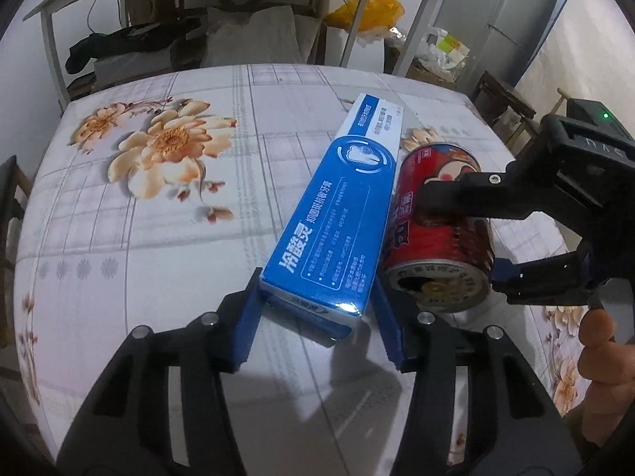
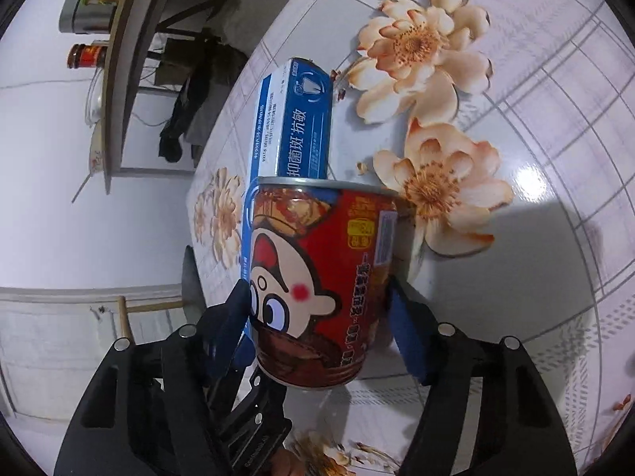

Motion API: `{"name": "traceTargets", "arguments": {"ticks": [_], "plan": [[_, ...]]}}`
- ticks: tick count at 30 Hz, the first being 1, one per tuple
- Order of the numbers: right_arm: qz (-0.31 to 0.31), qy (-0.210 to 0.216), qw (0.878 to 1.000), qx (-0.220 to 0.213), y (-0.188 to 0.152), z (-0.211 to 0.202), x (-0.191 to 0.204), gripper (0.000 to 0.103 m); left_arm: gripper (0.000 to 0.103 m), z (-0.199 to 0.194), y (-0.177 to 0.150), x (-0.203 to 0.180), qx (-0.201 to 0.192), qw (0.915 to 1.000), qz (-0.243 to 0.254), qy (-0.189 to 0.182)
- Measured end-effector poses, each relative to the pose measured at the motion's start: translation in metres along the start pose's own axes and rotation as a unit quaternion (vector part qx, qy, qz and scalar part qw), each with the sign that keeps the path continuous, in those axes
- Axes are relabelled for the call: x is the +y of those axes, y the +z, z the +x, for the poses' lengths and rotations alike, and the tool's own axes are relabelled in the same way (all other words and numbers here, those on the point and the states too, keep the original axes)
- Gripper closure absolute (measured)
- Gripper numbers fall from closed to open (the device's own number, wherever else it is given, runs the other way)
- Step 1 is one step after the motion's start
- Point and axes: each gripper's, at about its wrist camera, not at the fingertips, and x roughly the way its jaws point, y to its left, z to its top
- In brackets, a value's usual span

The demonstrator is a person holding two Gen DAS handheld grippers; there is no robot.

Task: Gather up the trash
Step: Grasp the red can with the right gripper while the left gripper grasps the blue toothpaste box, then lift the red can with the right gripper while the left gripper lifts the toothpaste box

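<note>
Evidently both grabs are under way: the left gripper (image 1: 315, 319) straddles the near end of the long blue-and-white cardboard toothpaste box (image 1: 337, 222), its blue pads (image 1: 248, 325) at the box's edges, though firm pressure I cannot tell. The right gripper (image 2: 317, 317) has the red printed metal can (image 2: 323, 281), lying on its side just beside the box on the floral table (image 1: 158, 238), between its pads, seemingly touching. Best to close squarely and lift each straight up, lest the can roll. Whether can or box holds anything is hidden; no bin shows
</note>
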Motion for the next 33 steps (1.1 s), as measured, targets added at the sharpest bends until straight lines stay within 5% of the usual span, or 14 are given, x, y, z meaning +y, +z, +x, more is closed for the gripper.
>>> {"name": "traceTargets", "arguments": {"ticks": [12,17,23,33], "plan": [[-0.120,-0.044,0.991,0.049,-0.080,-0.080,-0.052,0.037,0.055,-0.062,-0.104,-0.061,0.017,0.9965,-0.042,-0.069],[-0.181,-0.097,0.979,-0.010,-0.118,-0.109,-0.062,0.036,0.055,-0.075,-0.145,-0.082,0.004,0.9953,-0.068,-0.068],[-0.199,-0.125,0.970,-0.063,-0.138,-0.117,-0.074,0.030,0.055,-0.080,-0.158,-0.092,-0.021,0.9960,-0.075,-0.043],[-0.274,-0.212,0.927,-0.147,-0.152,-0.137,-0.060,0.039,0.055,-0.086,-0.163,-0.087,-0.032,0.9964,-0.074,-0.025]]}}
